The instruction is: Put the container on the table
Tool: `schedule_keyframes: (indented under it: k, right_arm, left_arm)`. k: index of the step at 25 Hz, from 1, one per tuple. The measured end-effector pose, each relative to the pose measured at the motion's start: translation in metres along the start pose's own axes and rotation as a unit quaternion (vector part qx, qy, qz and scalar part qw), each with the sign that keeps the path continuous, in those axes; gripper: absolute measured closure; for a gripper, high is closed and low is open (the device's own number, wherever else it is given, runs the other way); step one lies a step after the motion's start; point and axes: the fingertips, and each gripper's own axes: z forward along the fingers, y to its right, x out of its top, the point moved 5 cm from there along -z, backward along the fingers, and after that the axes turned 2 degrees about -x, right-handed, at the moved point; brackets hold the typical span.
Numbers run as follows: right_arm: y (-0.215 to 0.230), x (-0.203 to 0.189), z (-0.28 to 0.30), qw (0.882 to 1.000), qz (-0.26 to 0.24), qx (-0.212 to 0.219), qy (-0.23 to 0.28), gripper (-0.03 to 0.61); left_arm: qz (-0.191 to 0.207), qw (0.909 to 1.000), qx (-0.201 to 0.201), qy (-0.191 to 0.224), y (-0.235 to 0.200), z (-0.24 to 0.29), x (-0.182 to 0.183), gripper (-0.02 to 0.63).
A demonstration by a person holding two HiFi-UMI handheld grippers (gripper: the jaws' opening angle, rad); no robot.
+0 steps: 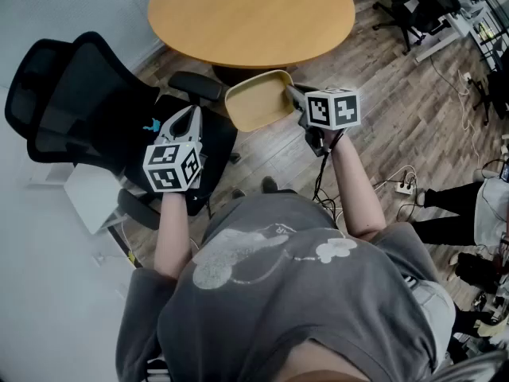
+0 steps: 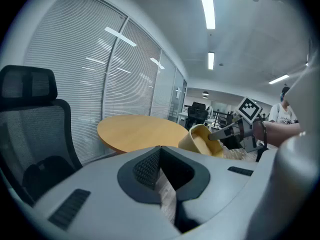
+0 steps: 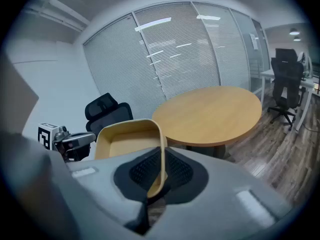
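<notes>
Gripping the container (image 1: 256, 100) by its rim in the head view, the right gripper (image 1: 296, 96) hangs short of the table (image 1: 250, 14). Left gripper view — the left gripper (image 2: 159, 156) is closed tight and empty, container ahead-right. Right gripper view — jaws clamped on the container's wall.

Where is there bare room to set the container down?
The round table is bare all over, from the edge nearest the container to the far rim. Crowded: the office chair fills the left, beside the left gripper.

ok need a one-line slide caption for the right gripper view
Right gripper shut on the rim of a yellow container, held in the air with the round wooden table ahead.
</notes>
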Motion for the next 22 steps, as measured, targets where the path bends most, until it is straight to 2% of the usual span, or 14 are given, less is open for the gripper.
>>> schedule_keyframes:
  k: [7,11,22]
  right_arm:
    - [0.003,0.008,0.007,1.0,0.012,-0.014,0.008,0.563]
    - [-0.004,0.006,0.011,1.0,0.015,-0.015,0.007,0.563]
    - [-0.023,-0.005,0.018,0.998,0.054,-0.026,0.023,0.563]
  left_arm:
    - [-0.004,0.9998,0.014,0.011,-0.015,0.002,0.003,0.609]
    - [-0.02,0.9995,0.021,0.011,-0.026,-0.001,-0.001,0.609]
    - [-0.028,0.9996,0.009,0.002,-0.053,-0.015,-0.014,0.609]
